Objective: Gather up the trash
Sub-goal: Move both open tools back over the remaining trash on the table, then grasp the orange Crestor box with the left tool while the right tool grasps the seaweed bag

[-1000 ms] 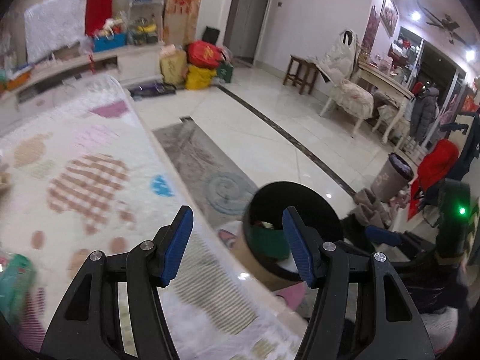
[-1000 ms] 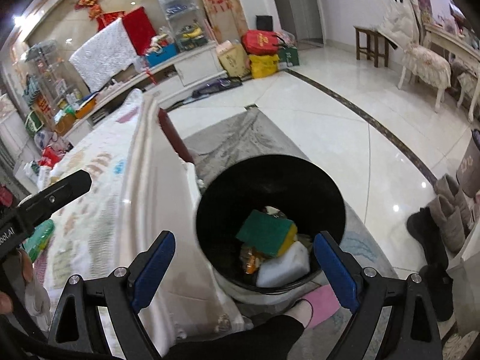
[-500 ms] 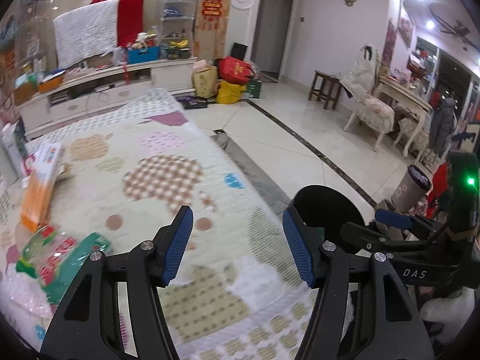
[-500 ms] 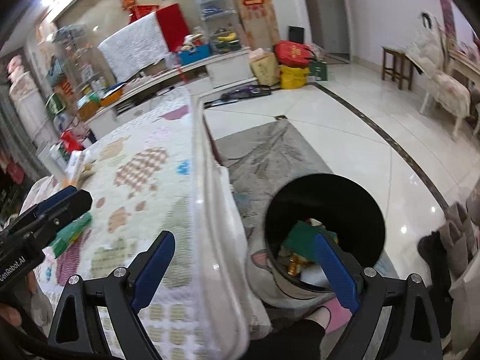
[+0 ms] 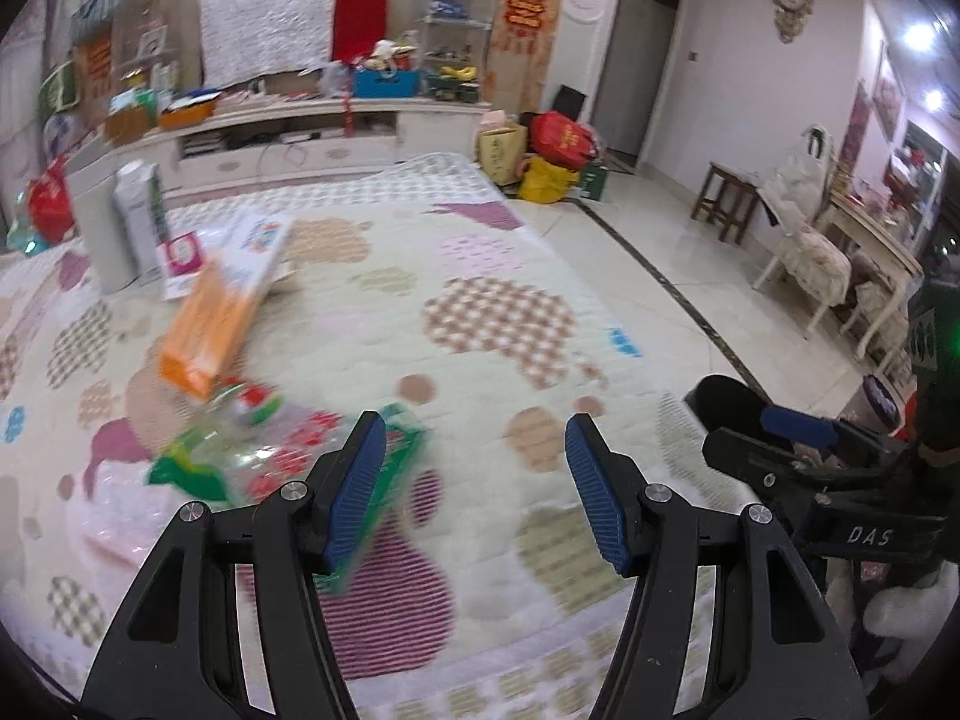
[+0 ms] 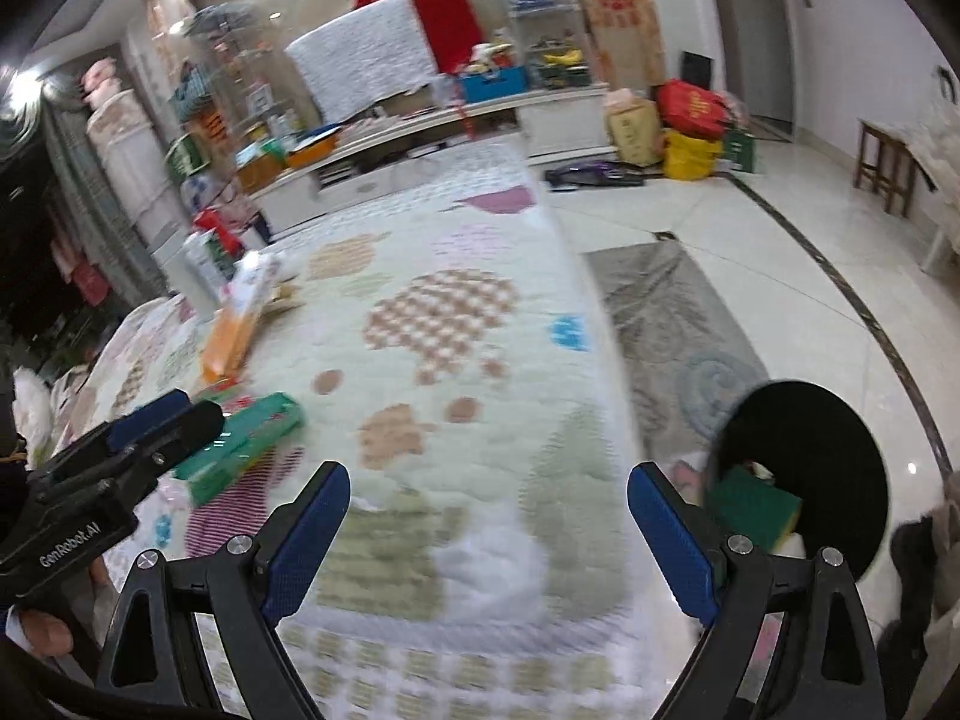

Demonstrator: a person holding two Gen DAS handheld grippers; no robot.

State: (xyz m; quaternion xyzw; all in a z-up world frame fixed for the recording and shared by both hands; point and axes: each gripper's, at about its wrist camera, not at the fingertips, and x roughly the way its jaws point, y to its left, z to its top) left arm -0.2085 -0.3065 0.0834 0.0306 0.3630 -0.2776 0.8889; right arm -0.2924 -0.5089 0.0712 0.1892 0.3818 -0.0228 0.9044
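Patterned quilt (image 5: 492,312) covers the surface in front. Beyond its far edge: long white cabinet (image 5: 336,126) with a blue bin (image 5: 384,83) on top. Right of the cabinet: red bag (image 5: 561,132) over a yellow one (image 5: 543,180). Further right, wooden stool (image 5: 723,198). Grey rug (image 6: 666,324) beside the quilt.

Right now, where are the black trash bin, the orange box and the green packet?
black trash bin (image 6: 840,420): right wrist view, on its dark inner wall.
orange box (image 5: 207,333): left wrist view, middle of its orange face, lying on the quilt.
green packet (image 6: 252,441): right wrist view, on its green top side.
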